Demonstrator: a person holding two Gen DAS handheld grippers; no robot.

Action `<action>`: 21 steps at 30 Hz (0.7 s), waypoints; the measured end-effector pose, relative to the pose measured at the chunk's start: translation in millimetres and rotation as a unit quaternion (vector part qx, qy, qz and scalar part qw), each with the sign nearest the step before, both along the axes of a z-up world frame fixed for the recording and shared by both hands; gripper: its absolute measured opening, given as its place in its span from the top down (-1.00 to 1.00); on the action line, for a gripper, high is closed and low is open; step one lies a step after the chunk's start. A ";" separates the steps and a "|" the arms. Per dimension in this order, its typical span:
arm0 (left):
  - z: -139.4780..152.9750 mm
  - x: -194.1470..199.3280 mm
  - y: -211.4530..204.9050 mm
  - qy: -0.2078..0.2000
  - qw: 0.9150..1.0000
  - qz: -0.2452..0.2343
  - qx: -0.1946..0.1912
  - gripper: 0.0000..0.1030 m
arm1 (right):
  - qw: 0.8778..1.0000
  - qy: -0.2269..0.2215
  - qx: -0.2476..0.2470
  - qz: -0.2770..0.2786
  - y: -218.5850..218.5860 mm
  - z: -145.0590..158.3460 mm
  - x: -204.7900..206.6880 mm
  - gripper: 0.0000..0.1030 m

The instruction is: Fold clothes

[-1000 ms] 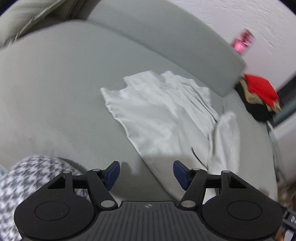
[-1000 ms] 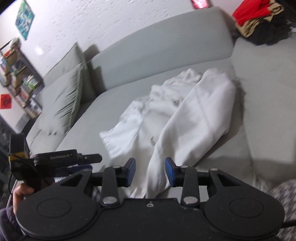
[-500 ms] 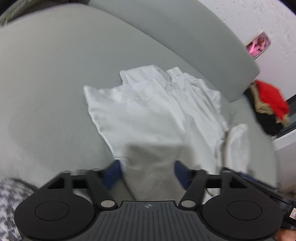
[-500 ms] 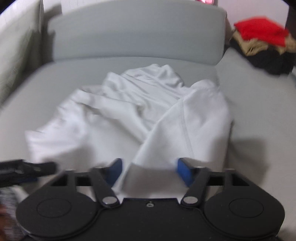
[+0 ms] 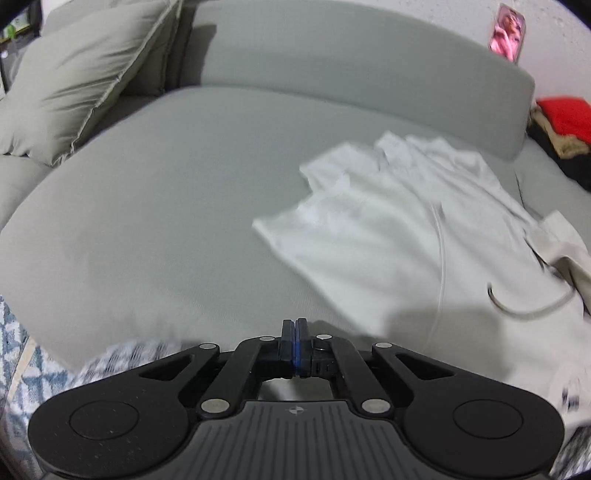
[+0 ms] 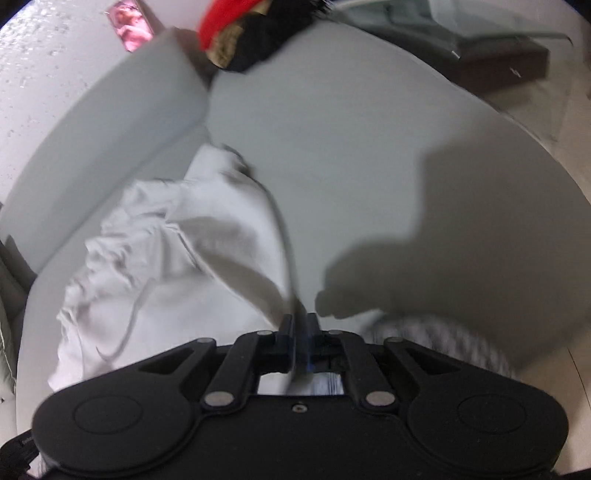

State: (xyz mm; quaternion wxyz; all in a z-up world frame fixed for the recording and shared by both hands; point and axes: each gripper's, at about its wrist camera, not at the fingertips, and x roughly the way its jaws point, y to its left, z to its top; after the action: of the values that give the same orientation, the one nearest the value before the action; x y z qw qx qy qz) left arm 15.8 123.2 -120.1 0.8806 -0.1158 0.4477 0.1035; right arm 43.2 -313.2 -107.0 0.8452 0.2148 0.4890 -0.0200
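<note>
Two handheld grippers work over a grey sofa seat (image 5: 155,221) on which a white garment (image 5: 424,251) lies spread. In the left wrist view, the left gripper (image 5: 295,328) has its blue-lined pads pressed flat against each other with nothing visible between them; its tips sit over bare grey upholstery, just left of the garment's near edge. The garment lies to the right of centre, reaching back towards the sofa backrest (image 5: 351,62), with one sleeve pointing left and a thin grey curved mark on its near right part. A grey cushion (image 5: 74,85) leans at the far left corner of the seat. A pile of red, tan and black clothes (image 5: 561,129) rests at the far right end of the sofa, well apart from the white garment. A small pink picture (image 5: 508,31) hangs on the wall above the backrest.

In the right wrist view, which is blurred, the right gripper (image 6: 299,325) has its jaws drawn nearly together on a raised fold of the white garment (image 6: 166,266), which rises as a taut ridge from the crumpled cloth on the left into the narrow gap between the pads. Grey upholstery to the right carries the shadow of a gripper.
</note>
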 end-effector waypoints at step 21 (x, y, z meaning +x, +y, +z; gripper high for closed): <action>19.7 -6.9 -57.0 -0.031 0.992 -0.123 -0.025 0.62 | 0.886 -0.085 -0.341 0.303 174.4 -31.0 101.6 0.30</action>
State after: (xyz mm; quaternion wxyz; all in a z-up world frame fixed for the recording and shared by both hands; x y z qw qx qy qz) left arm 8.8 66.1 -100.4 0.8968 -0.0851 0.4338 -0.0206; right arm 144.8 -138.8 -137.9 0.8694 -0.2443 0.4199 0.0896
